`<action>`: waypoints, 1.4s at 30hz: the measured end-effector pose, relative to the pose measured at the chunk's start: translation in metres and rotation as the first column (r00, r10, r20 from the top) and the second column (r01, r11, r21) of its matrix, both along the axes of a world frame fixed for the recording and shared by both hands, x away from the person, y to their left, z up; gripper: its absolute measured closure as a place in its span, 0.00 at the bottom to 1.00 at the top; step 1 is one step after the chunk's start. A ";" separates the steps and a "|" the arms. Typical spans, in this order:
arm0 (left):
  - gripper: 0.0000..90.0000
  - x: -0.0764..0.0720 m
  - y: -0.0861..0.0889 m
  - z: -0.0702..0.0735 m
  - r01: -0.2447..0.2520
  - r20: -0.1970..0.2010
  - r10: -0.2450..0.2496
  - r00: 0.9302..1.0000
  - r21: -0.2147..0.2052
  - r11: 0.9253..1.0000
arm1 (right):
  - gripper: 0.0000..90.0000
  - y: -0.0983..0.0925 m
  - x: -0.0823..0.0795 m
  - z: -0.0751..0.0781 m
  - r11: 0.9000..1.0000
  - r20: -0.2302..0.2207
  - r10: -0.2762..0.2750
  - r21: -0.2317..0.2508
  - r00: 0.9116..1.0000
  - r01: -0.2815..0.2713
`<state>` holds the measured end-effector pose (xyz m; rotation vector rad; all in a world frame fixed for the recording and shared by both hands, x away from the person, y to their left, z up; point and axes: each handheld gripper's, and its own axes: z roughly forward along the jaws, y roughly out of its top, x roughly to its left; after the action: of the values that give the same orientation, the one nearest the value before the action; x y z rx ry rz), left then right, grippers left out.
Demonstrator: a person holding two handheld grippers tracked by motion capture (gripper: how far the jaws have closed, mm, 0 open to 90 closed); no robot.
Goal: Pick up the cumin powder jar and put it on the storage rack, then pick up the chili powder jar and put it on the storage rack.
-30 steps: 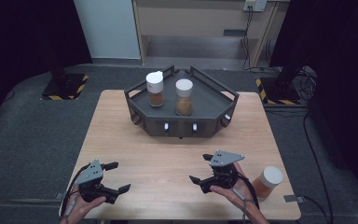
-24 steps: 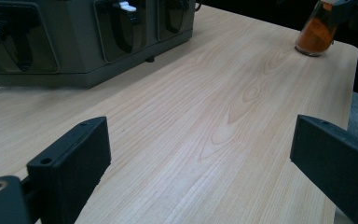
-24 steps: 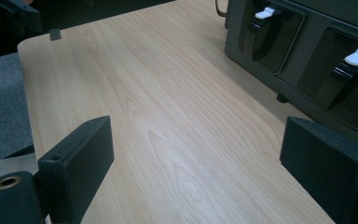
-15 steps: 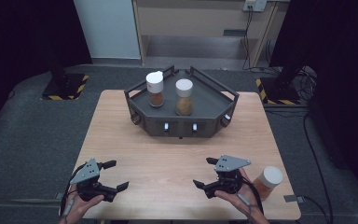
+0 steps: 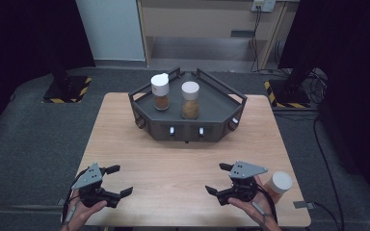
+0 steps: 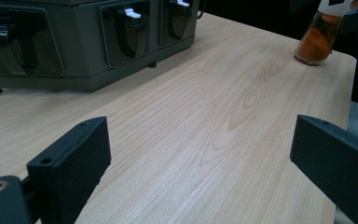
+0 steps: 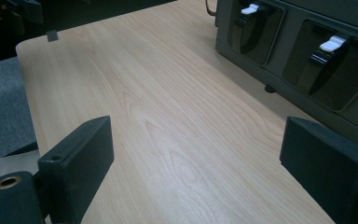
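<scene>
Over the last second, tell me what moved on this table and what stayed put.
The right gripper slid along the table's near edge toward the spice jar standing at the right corner, ending right beside it without gripping it; its jaws stand open and empty. The left gripper kept its place, open and empty. The two jars in the grey rack and the lone jar did not shift.

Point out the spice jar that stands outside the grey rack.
It is the white-capped jar of orange spice at the table's near right corner, just beside the right tool. The other two jars stand inside the rack at the far side.
</scene>
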<state>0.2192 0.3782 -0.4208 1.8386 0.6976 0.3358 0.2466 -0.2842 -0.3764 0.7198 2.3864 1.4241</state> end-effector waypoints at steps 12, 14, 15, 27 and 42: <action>0.04 0.002 -0.001 0.001 0.002 -0.006 -0.002 1.000 0.006 1.000 | 0.11 -0.006 -0.004 0.006 0.999 0.014 -0.031 0.034 0.999 0.030; 0.04 0.001 -0.002 0.000 0.003 -0.006 -0.003 1.000 0.005 1.000 | 0.10 -0.009 -0.005 0.009 0.998 0.020 -0.051 0.041 0.998 0.050; 0.04 0.002 -0.002 0.000 0.003 -0.008 -0.003 1.000 0.009 1.000 | 0.10 -0.011 -0.006 0.011 0.997 0.020 -0.058 0.046 0.998 0.057; 0.04 0.001 -0.001 0.000 0.001 -0.010 -0.001 1.000 0.004 1.000 | 0.10 -0.038 -0.019 0.049 0.988 0.097 -0.141 0.082 0.985 0.133; 0.04 0.001 -0.002 0.001 0.004 -0.011 -0.004 1.000 0.003 1.000 | 0.10 -0.062 -0.036 0.092 0.972 0.147 -0.234 0.063 0.961 0.227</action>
<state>0.2204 0.3764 -0.4203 1.8460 0.7011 0.3250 0.2106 -0.3465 -0.2845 0.8363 2.0839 1.3867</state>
